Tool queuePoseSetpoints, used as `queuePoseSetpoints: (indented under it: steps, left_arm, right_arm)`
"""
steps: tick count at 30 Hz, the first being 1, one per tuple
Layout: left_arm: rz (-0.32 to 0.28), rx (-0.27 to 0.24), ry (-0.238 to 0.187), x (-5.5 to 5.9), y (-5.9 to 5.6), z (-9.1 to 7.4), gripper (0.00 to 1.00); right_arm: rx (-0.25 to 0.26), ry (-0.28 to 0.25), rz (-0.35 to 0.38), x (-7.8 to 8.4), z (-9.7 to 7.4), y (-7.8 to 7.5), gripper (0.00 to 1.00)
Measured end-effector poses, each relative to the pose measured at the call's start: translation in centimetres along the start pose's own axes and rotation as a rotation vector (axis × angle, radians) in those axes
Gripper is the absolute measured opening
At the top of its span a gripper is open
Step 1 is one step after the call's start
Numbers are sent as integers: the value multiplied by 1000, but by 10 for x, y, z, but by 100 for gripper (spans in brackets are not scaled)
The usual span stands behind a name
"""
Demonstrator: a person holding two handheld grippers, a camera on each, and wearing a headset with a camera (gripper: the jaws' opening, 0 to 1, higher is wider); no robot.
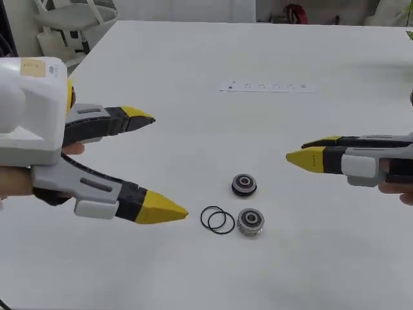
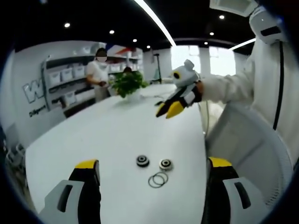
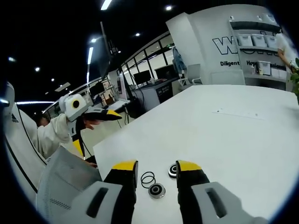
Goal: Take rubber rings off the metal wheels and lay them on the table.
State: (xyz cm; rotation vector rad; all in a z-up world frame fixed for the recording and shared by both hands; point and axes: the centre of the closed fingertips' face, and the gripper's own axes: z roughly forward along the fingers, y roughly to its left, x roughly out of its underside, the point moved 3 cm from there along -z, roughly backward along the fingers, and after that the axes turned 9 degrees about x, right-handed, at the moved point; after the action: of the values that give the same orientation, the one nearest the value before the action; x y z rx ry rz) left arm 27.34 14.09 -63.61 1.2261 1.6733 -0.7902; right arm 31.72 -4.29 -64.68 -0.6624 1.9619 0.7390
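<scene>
Left gripper (image 1: 170, 165): jaws set wide apart, nothing between them. In the head view it enters from the left, and its yellow tips point right across the table (image 1: 193, 77). The lower tip ends near the rings (image 1: 217, 219) without touching them.

Right gripper (image 1: 298, 154): it enters from the right, with its tips pointing left toward the left gripper. In the right gripper view the jaws stand a narrow gap apart and grip nothing. In the head view they overlap, so the gap cannot be read there. The two grippers are well apart, and the work lies between them on the side nearer the person.

Rings: two thin black rubber loops lie flat on the table and overlap each other.

Near wheel (image 1: 250, 221): it lies flat just to the right of the rings. Its outer rim reads as bare bright metal. Whether it touches the nearest ring cannot be told.

Far wheel (image 1: 244, 185): it lies flat just beyond the near wheel, apart from it and from the rings. Its outer rim reads dark.

Surroundings: a strip of small marks (image 1: 268, 86) lies farther back on the table, and chairs (image 1: 64, 26) stand past its far left corner. In the left gripper view a potted plant (image 2: 127, 84) stands at the far end of the table, with a person (image 2: 98, 74) beside it in front of shelves.
</scene>
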Motion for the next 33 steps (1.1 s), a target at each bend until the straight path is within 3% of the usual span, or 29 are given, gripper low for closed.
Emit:
queuePoseSetpoints:
  steps: [14, 23, 26, 33]
  left_arm:
    - [13, 16, -15, -14, 19, 9, 96]
    - [75, 23, 7, -29, 27, 19, 95]
    - [101, 11, 25, -33, 35, 23, 95]
    - [113, 40, 11, -41, 44, 42, 89]
  right_arm:
    - [21, -43, 12, -23, 9, -8, 33]
    - [17, -89, 18, -47, 20, -16, 35]
    - [15, -93, 16, -49, 25, -18, 36]
    - [8, -88, 15, -46, 35, -28, 36]
